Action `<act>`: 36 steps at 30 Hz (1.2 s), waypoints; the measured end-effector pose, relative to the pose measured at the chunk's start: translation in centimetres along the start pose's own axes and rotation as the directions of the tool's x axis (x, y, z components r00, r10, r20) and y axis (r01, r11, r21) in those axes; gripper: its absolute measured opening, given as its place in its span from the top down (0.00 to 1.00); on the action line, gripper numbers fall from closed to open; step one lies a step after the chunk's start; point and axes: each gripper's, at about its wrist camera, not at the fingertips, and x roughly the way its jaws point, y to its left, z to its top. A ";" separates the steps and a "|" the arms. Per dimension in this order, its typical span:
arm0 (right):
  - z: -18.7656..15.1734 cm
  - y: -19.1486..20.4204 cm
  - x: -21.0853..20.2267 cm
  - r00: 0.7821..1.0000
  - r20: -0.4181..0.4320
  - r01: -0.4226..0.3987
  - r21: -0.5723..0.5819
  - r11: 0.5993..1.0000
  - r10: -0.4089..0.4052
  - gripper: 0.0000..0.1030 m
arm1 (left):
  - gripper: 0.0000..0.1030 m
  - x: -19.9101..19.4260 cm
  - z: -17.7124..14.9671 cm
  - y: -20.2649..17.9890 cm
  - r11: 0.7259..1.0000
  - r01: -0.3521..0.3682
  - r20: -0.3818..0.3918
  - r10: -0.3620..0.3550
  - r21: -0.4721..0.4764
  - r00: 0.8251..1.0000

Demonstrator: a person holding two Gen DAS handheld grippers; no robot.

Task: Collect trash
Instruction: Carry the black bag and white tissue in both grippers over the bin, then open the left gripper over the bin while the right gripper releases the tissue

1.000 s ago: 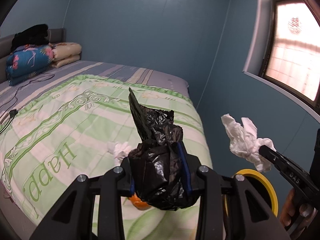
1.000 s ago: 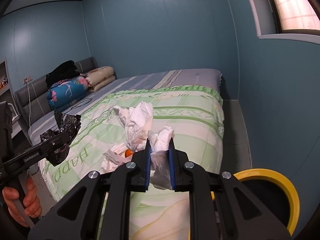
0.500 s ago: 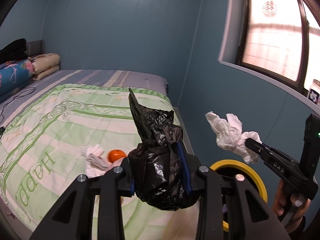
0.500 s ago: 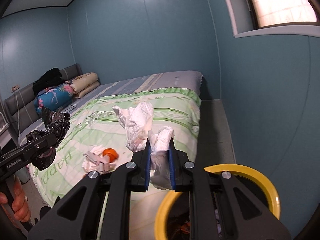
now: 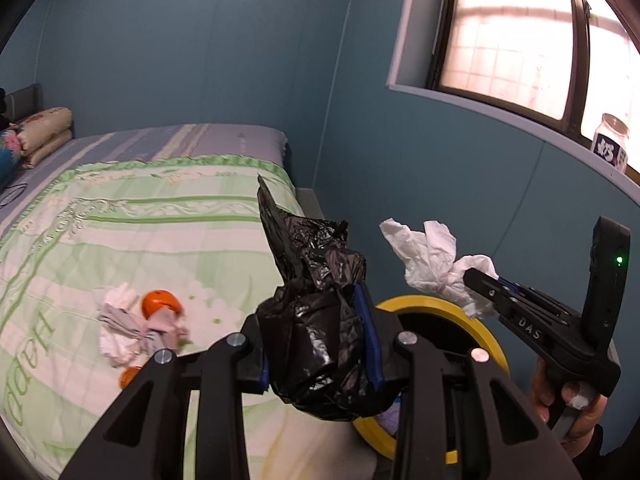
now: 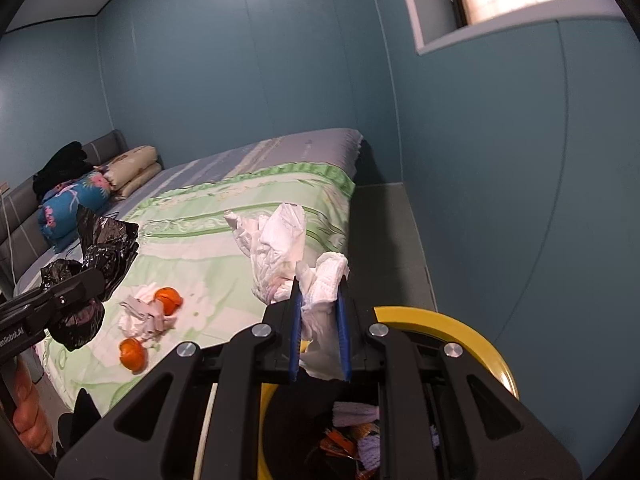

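Yellow-rimmed bin sits just beneath both tongs: right gripper pinches crumpled tissue, left gripper pinches black plastic bag, poised for dropping.

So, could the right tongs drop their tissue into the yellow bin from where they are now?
Probably yes: the right tongs, shut on the tissue, sit right over the bin, with nothing between them.

Black tongs with blue pads, silver screws; white "DAS" lettering, green light.
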 end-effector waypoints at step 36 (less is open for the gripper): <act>-4.2 -5.7 2.8 0.986 -0.123 0.116 0.047 0.992 -0.109 0.85 | 0.68 9.1 -5.9 -8.2 0.982 0.156 -0.262 -0.122 0.111 0.957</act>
